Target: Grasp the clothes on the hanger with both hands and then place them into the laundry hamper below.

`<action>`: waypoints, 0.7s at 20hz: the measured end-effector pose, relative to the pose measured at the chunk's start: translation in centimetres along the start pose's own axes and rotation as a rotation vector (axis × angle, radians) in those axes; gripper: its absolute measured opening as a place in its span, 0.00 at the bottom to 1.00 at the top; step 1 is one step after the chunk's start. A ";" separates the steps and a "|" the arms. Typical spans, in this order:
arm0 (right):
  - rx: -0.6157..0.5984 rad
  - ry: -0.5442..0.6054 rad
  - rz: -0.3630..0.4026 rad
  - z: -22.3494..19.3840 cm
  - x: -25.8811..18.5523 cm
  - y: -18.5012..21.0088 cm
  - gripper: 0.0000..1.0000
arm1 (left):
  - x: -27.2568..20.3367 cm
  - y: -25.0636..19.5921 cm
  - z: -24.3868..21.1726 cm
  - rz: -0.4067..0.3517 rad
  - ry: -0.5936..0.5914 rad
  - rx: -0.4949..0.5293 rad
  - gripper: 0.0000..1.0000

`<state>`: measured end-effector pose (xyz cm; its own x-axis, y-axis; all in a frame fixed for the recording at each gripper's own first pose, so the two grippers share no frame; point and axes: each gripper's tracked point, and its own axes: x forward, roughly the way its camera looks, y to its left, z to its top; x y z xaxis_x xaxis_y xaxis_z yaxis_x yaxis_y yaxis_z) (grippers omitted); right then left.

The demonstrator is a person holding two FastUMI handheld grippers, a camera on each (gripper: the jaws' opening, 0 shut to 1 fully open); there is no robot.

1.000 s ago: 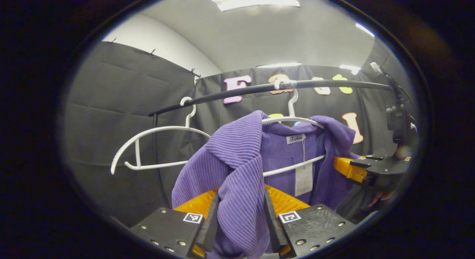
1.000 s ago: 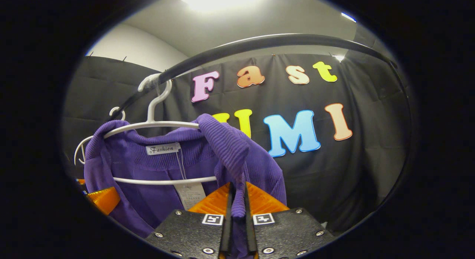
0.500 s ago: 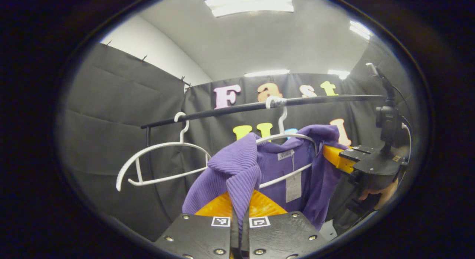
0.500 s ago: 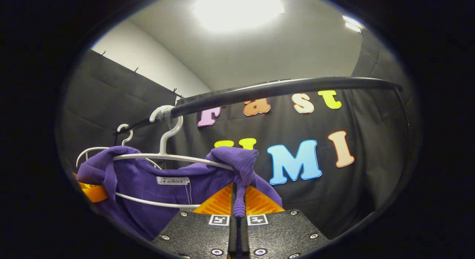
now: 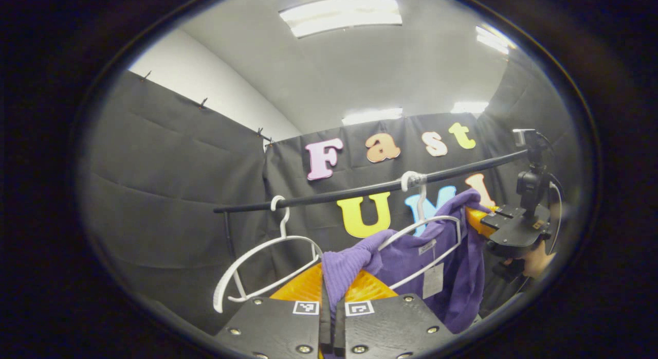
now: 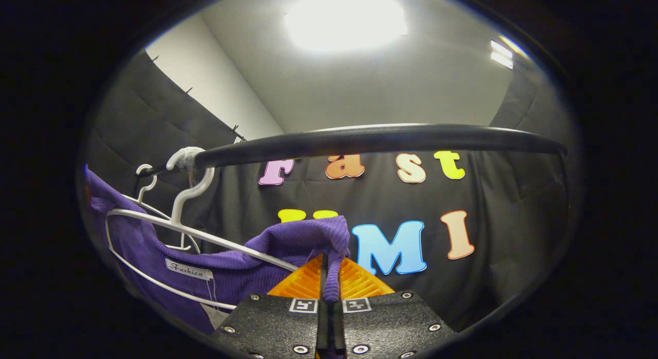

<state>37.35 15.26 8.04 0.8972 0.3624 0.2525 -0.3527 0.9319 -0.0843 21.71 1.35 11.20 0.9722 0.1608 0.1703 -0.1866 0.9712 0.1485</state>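
Both tongs clamped on purple sweater (image 5: 452, 256): left tongs (image 5: 329, 318), right tongs (image 6: 329, 318). Grasp done, I judge; next lift it off the hanger (image 6: 205, 235) between them.

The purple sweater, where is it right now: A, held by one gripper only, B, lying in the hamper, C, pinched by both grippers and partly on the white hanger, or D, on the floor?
C: the purple sweater is pinched in the left gripper and the right gripper, and drapes over the white hanger.
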 end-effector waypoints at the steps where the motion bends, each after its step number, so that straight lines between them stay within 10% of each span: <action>1: -0.016 0.002 -0.006 -0.4 0.1 -0.1 0.03 | 0.1 0.6 0.0 0.000 0.005 0.008 0.03; 14: 0.058 0.151 -0.035 -7.7 1.9 -3.7 0.03 | 1.8 4.1 -1.0 -0.045 0.048 0.043 0.04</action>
<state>42.43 12.59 1.43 0.9375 0.3313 0.1067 -0.3309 0.9434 -0.0211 22.85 5.81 11.10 0.9852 0.1266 0.1157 -0.1476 0.9693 0.1965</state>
